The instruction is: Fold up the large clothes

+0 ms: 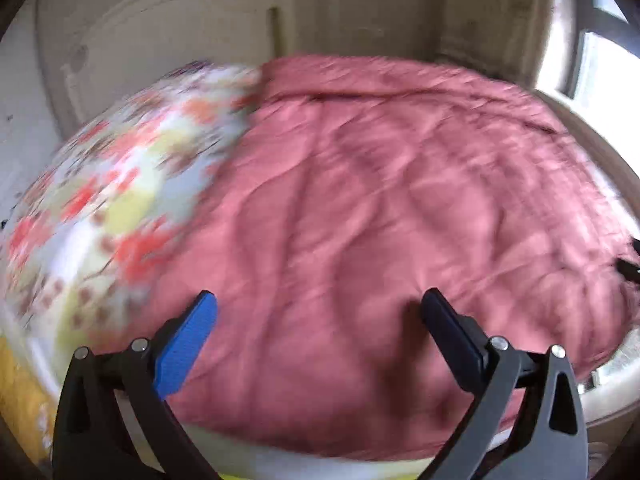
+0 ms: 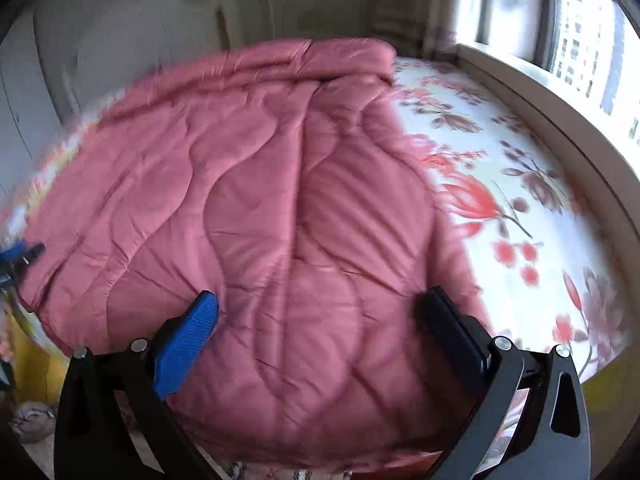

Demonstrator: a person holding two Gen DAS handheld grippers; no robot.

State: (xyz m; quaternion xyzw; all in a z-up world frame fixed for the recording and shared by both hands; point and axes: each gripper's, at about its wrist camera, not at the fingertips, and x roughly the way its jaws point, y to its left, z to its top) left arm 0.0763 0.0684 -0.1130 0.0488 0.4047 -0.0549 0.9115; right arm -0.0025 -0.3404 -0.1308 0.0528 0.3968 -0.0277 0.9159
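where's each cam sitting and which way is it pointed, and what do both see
Left wrist: rides on the left gripper, facing forward over the pink quilt toward the wall; floral sheet at left; both fingers show, spread apart and empty.
Right wrist: rides on the right gripper, facing forward over the same pink quilt; floral sheet and window at right; its fingers show spread apart, and the left gripper's tip peeks in at the left edge.
Shared: quilt, floral sheet, window side.
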